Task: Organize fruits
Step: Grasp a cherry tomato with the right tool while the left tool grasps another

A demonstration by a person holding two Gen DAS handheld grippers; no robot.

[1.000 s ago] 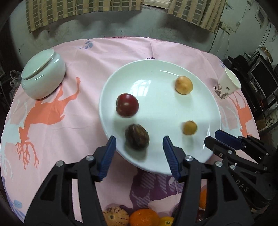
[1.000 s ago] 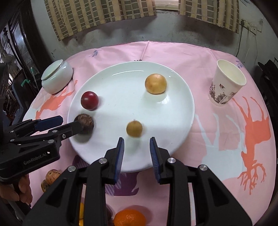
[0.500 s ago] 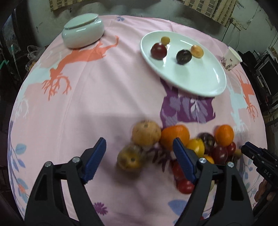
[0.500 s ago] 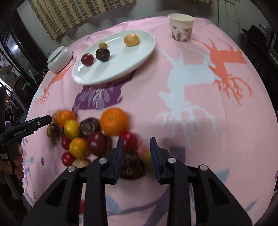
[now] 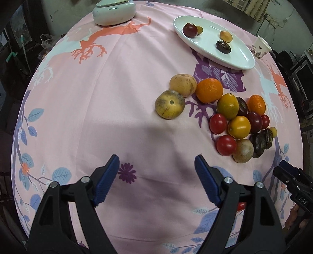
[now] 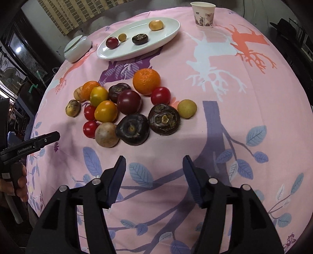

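Observation:
A heap of loose fruits lies on the pink cloth: an orange, a dark red plum, two dark water chestnuts, red and yellow tomatoes, tan round fruits. The white oval plate at the far side holds several small fruits. My left gripper hangs open over bare cloth, to the near left of the heap. My right gripper is opening above bare cloth just in front of the heap, with nothing between its fingers. Each view shows the other gripper's tip at its edge.
A pale lidded bowl stands at the far left of the table. A paper cup stands at the far right beyond the plate. The round table's edge drops off close behind both grippers. A hand holds the left gripper's handle.
Both grippers have pulled back from the plate to the near side, over the loose fruit heap. The left jaws widened; the right jaws went from nearly shut to apart.

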